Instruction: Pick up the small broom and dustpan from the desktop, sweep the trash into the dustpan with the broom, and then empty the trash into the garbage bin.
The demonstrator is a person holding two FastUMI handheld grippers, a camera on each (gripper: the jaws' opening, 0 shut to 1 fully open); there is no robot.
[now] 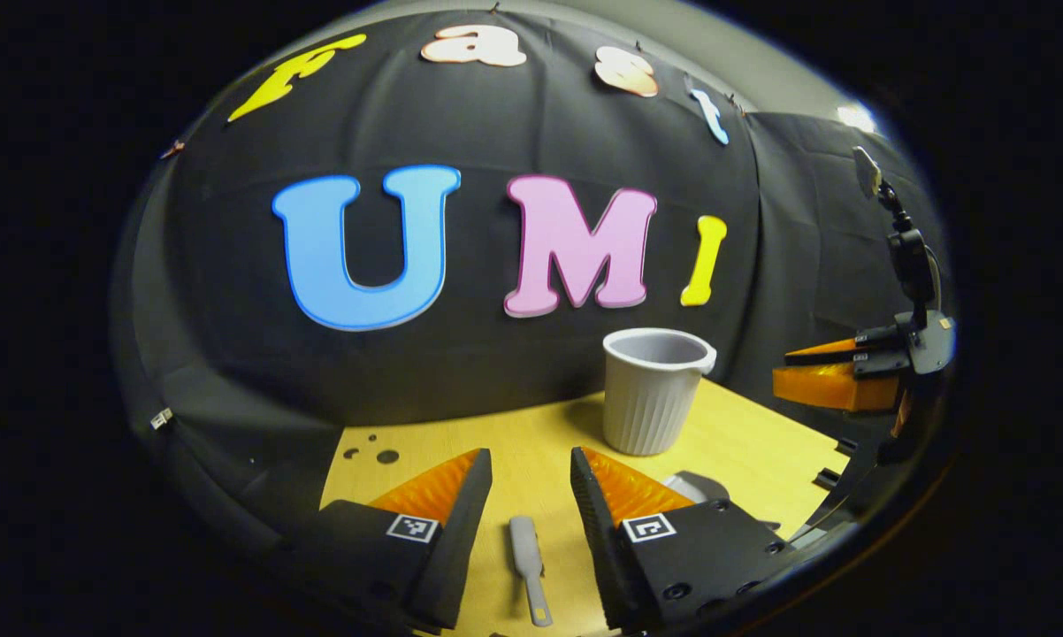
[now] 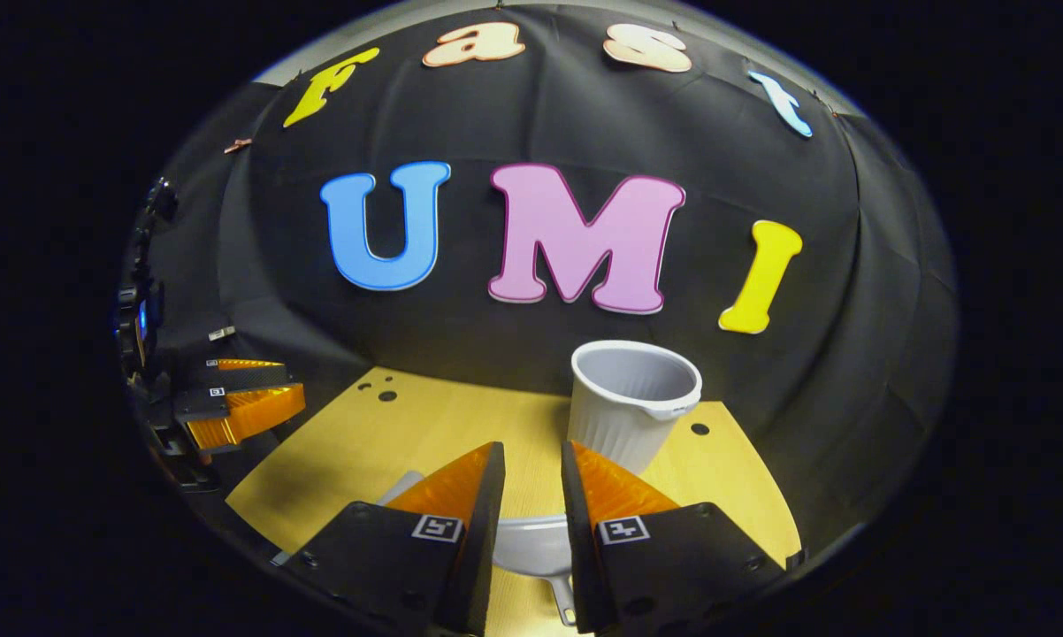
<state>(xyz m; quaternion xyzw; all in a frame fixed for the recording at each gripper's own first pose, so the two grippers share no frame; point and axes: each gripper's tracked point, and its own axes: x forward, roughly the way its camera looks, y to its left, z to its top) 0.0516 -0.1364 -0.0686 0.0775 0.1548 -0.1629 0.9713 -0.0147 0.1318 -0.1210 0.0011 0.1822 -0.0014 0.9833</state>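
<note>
Left gripper (image 1: 531,495) gaped empty over broom (image 1: 529,566), handle running between fingers | right gripper (image 2: 531,495) open, empty, above dustpan (image 2: 536,547) | both lay short of the bin (image 1: 653,389) on the surface (image 1: 744,442)

your left gripper (image 1: 531,482) hung above the desktop, jaws spread wide, nothing between them. your right gripper (image 2: 532,473) sat raised too, jaws parted by a narrower gap, also holding nothing. seen from the left gripper view, your right one hung far off to the right, fingers pointing left, level.
</note>
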